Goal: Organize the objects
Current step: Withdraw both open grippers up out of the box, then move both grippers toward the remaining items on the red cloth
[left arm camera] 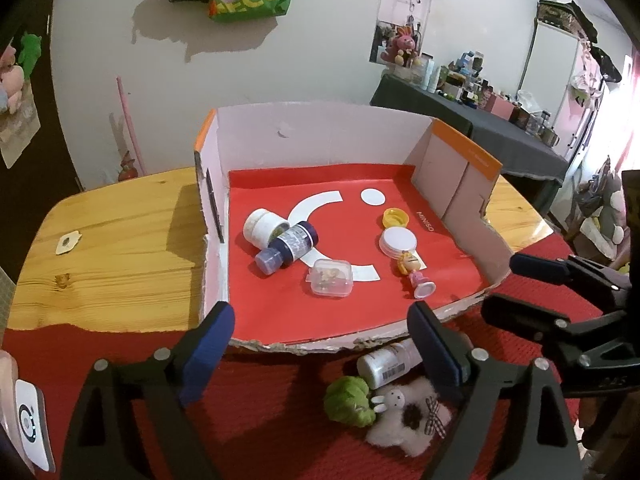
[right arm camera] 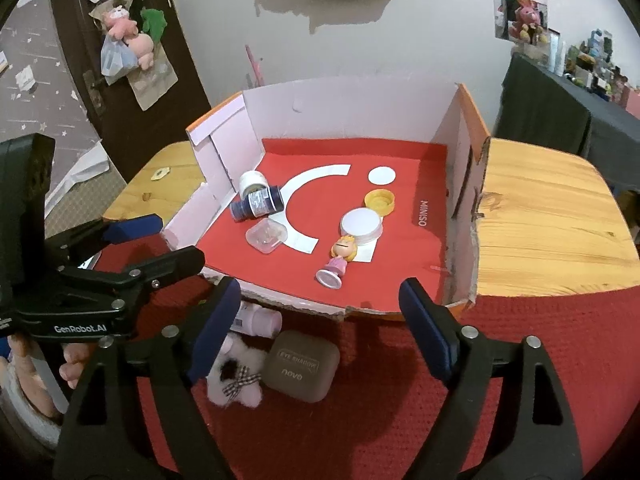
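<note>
Plush bunny [left arm camera: 404,416] lies near, just below both wide-open, empty grippers, left gripper [left arm camera: 324,344] and right gripper [right arm camera: 320,316].

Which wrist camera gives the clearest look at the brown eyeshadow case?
The right wrist view: the eyeshadow case lies unobstructed on the red mat, its lid lettering readable. The left wrist view does not show it at all.

Torn cardboard box [left arm camera: 472,216], varnished wooden table [left arm camera: 120,260], fuzzy plush rabbit [left arm camera: 400,420].

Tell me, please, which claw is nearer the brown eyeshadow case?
Right. The right claw has the eyeshadow case just ahead, between its fingers; the left claw is farther off to its left.
</note>
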Demonstrator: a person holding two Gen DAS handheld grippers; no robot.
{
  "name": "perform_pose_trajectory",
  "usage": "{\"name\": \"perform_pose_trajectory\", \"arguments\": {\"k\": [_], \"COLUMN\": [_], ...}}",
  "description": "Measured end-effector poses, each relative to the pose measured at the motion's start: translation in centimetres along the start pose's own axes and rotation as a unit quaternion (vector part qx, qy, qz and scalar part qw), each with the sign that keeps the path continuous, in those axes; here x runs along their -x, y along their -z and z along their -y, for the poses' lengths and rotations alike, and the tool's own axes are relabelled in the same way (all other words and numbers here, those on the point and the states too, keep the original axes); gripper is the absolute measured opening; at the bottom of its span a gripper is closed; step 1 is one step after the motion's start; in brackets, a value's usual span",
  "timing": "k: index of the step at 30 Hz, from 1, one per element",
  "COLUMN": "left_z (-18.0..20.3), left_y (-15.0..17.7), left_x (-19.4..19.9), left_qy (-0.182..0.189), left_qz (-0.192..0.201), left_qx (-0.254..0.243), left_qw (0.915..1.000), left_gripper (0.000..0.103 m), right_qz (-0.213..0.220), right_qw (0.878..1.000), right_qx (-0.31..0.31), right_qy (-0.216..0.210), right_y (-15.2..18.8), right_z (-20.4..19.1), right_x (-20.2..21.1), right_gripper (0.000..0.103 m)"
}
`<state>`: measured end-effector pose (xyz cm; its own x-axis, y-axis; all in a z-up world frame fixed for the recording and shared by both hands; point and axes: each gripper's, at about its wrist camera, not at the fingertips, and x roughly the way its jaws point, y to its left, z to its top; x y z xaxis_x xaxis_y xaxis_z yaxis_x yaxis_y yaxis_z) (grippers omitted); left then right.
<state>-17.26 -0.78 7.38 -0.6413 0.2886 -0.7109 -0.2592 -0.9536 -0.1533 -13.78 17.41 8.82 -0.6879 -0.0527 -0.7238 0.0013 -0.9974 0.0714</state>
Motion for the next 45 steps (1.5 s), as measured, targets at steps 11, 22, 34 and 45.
{"name": "perform_pose_trajectory", "arguments": {"k": [11,22,34,45], "left_z": [0.3,0.0,0.3,0.0], "left_y": [0.6,1.5,2.7,3.9], "left_x": [1.4,2.0,1.8,0.8], "left_qy": [-0.011,-0.010,-0.012,-0.010], "left_qz": [0.017,0.018,0.013,-0.003], "left_qx": [0.000,0.018,0.011,0.017], "left_qw": [0.9998,0.9996,0.9998,0.9998], "left_gripper": [0.102,0.103,0.103,0.102], "right_qz": [0.014,0.019,0.009,0.008], "right_qw": [1.000,1.000,1.000,0.999], "right_qx": [0.006,0.004,0.008,0.009], "right_qy": [0.006,0.008,0.018,0.029], "right_y": [0.6,1.1,2.7,3.7], "right_z": [-0.6,-0.8,-1.3,-1.2], "right_x": [1.7,2.3,1.5,1.2], "right_gripper": [0.082,0.082,0.082,0.082]}}
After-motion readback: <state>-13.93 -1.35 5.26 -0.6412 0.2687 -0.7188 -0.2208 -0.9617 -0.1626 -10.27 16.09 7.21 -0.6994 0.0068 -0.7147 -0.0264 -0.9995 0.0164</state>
